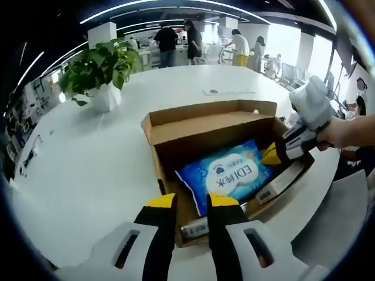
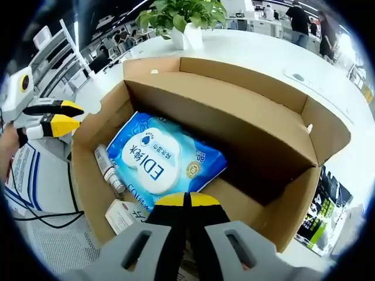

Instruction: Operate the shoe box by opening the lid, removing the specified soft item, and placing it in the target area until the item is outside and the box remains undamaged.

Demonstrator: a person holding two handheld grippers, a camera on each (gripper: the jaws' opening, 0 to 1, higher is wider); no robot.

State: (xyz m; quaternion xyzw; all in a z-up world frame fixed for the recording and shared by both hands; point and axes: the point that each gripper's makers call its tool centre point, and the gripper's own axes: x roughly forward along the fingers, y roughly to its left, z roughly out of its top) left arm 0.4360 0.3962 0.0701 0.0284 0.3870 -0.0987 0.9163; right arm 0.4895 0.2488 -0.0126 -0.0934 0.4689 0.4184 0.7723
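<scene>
The brown cardboard shoe box (image 1: 170, 132) (image 2: 281, 175) stands on the white table with its lid (image 1: 205, 114) (image 2: 234, 76) folded back. A blue-and-white wipes pack (image 1: 225, 172) (image 2: 155, 158) lies flat inside it. My right gripper (image 2: 186, 200) (image 1: 271, 155) reaches into the box and is shut, its yellow tips pressed together on the pack's near edge. My left gripper (image 1: 191, 202) (image 2: 67, 116) sits just outside the box's front wall, open, with nothing between its fingers.
A small tube (image 2: 108, 167) and a white card (image 2: 122, 215) lie in the box beside the pack. A potted plant (image 1: 99, 76) (image 2: 184, 20) stands at the table's far side. People stand in the background. Cables (image 2: 47, 213) run across the floor below the table edge.
</scene>
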